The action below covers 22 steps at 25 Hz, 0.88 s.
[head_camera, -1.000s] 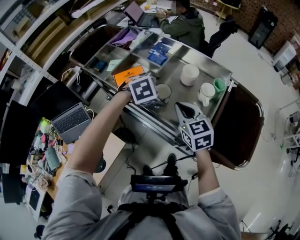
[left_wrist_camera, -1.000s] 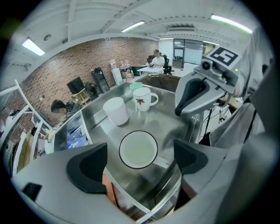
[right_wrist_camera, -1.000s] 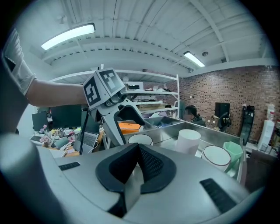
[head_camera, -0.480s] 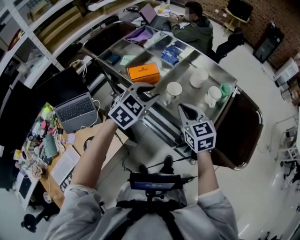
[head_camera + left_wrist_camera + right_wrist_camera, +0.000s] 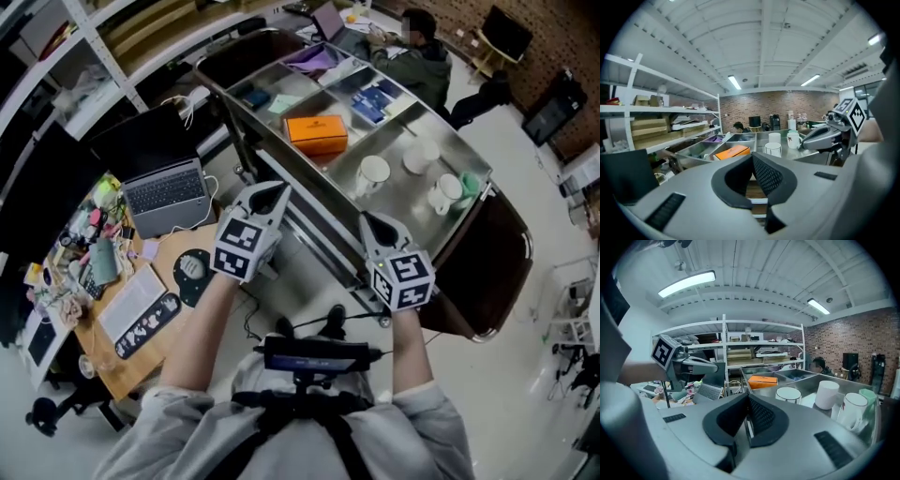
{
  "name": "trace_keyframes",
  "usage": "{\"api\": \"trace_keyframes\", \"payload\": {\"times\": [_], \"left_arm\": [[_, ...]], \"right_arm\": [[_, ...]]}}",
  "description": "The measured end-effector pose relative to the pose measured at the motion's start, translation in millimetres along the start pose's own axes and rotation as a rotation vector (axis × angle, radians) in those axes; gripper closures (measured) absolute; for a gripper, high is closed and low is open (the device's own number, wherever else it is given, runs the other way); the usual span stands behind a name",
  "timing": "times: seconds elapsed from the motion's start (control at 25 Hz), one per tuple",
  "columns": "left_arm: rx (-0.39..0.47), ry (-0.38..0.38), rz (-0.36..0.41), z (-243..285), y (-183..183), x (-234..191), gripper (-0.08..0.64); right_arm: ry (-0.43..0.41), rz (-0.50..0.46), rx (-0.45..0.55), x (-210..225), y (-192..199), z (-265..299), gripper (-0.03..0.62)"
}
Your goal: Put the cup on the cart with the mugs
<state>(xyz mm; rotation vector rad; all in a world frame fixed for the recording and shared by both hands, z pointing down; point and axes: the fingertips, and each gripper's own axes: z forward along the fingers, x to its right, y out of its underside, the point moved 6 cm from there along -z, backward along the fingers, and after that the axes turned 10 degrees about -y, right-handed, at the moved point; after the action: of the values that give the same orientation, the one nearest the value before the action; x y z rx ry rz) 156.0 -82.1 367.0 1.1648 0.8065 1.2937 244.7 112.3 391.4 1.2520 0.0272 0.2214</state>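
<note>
The white cup with a dark rim (image 5: 373,172) stands upright on the steel cart top (image 5: 394,197), beside an upturned white cup (image 5: 419,157) and a white mug (image 5: 445,192). My left gripper (image 5: 277,193) hangs off the cart's near side, left of the cup and apart from it, jaws shut with nothing between them. My right gripper (image 5: 374,224) hovers at the cart's near edge, also shut and empty. In the left gripper view the cup (image 5: 773,149) sits ahead with the mug (image 5: 793,139) behind it. In the right gripper view the cup (image 5: 788,394) and the mug (image 5: 854,408) lie ahead to the right.
An orange box (image 5: 317,133) lies in a cart compartment left of the cups, and a green item (image 5: 469,183) sits by the mug. A desk with a laptop (image 5: 172,192) and clutter is at the left. A person (image 5: 417,56) sits beyond the cart. Shelving runs along the top left.
My left gripper has drawn back from the cup on the cart, toward me and to the left, and its jaws have closed. The cup stays on the cart. My right gripper has barely moved.
</note>
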Motion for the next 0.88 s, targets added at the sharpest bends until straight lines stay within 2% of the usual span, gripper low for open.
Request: {"api": "trace_keyframes", "payload": {"times": [0.2,0.32,0.64,0.88], "left_arm": [[0.0,-0.076,-0.139,-24.8,45.2,-9.9,0.555],[-0.025,-0.11,-0.179,-36.8,72.3,-8.7,0.555],[-0.044,-0.169,-0.222,-53.4,100.2,-12.3,0.555],[-0.032,-0.192,-0.172,-59.7,98.7,-12.7,0.557]], "right_arm": [[-0.029,0.03,0.039,-16.8,19.1,5.2,0.589],[-0.034,0.066,0.04,-23.2,36.0,7.4,0.589],[-0.037,0.087,0.033,-31.8,56.4,1.6,0.589],[-0.034,0.099,0.031,-35.3,58.7,-0.6,0.589]]}}
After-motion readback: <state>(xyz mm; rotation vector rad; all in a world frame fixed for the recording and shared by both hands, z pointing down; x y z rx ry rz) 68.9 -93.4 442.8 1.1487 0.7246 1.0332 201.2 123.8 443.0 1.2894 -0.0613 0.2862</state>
